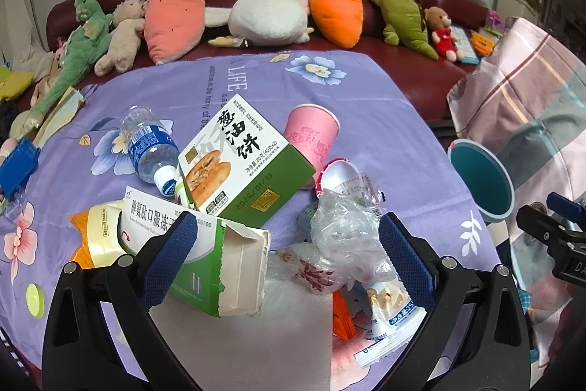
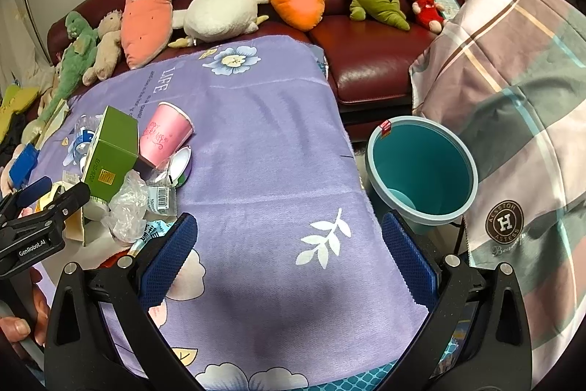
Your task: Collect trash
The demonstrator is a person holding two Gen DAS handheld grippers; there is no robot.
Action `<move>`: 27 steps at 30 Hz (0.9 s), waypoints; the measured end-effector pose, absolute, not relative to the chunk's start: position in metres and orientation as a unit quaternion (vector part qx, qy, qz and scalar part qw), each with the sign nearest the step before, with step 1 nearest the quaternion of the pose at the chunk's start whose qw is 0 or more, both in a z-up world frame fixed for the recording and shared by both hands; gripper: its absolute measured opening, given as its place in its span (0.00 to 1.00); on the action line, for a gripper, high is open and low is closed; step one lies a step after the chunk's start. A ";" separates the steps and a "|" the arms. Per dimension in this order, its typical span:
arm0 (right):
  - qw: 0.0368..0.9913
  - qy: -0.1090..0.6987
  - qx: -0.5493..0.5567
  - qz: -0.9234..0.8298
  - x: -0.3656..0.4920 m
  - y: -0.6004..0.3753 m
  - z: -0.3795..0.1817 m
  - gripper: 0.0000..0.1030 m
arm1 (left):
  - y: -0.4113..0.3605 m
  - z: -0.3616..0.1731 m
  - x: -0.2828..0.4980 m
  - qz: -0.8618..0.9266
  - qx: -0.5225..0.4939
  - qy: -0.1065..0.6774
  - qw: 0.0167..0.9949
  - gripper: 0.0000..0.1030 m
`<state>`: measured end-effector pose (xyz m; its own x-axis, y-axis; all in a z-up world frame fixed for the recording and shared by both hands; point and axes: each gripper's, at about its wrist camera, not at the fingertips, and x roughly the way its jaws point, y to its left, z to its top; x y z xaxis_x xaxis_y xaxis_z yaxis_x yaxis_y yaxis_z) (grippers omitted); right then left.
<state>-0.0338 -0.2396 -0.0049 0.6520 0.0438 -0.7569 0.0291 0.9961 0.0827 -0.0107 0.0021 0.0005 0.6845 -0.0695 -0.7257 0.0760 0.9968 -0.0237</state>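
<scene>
Bin (image 2: 421,171) beside surface (image 2: 263,134), empty-looking. Trash pile on surface's left part. Carton (image 1: 219,266): light, stiff, torn; grip across side walls. Wrap (image 1: 344,229): soft, slippery. Left gripper (image 1: 285,255) jaws apart, straddling pile. Right gripper (image 2: 289,255) jaws apart, empty.

"GenRobot.AI" on left gripper (image 2: 44,204)
</scene>
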 end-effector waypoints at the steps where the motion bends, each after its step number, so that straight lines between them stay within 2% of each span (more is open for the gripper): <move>1: 0.907 0.419 0.044 0.005 -0.033 -0.239 -0.005 0.94 | 0.004 0.001 -0.010 -0.040 0.005 0.395 0.918 0.96; 16: 0.892 0.450 0.017 0.046 0.002 -0.200 0.001 0.94 | 0.080 0.012 0.022 -0.005 0.025 0.412 0.911 0.96; 22: 0.880 0.471 -0.004 0.066 0.024 -0.176 -0.001 0.94 | 0.148 0.006 0.065 0.022 -0.048 0.454 0.889 0.96; 27: 0.875 0.479 0.002 0.071 0.045 -0.167 -0.001 0.94 | 0.174 -0.001 0.099 0.026 -0.101 0.474 0.875 0.96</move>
